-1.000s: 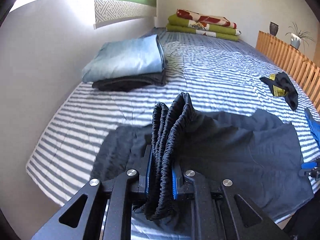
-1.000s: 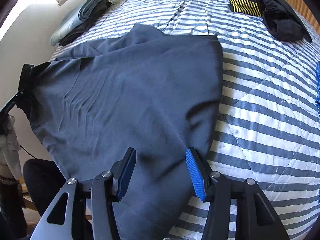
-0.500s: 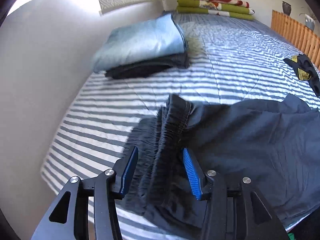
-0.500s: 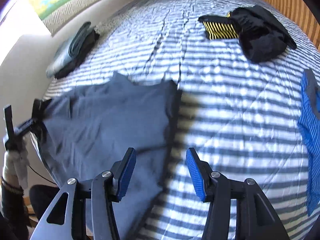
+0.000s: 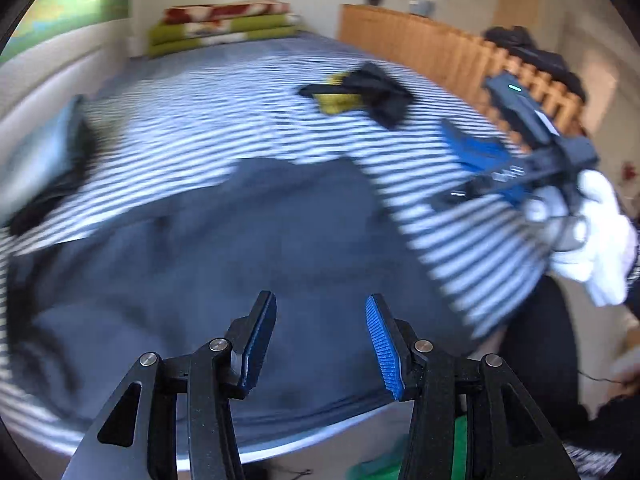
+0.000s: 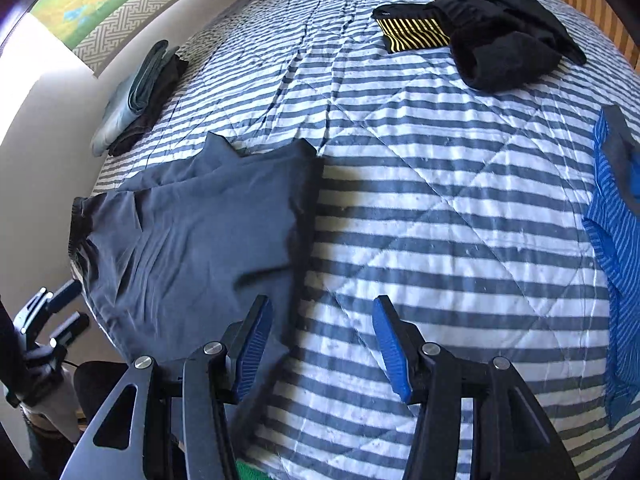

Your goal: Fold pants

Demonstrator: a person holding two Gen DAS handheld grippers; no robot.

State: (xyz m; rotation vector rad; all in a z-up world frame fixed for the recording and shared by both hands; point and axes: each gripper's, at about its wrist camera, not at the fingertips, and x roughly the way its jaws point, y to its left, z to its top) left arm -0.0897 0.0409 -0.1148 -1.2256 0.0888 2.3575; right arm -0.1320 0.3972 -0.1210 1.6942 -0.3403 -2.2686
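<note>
My left gripper (image 5: 320, 340) has just been opening, nothing between its jaws; my right gripper (image 6: 320, 344) gapes empty too. The pants (image 6: 200, 248) lie at the bed (image 6: 440, 220)'s near left corner, blurred in the left view.

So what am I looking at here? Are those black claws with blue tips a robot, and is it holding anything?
No robot: a person holds a two-finger gripper in each hand, each with a camera looking along its fingers. One picture comes from the left gripper, the other from the right gripper. In the left view you can see the right one held by a white-gloved hand. Both look down on a bed with a striped quilt. On it lie dark grey pants, a folded stack, a black and yellow garment and a blue striped garment. Both grippers are open and hold nothing; the left one's jaws have just been opening.
</note>
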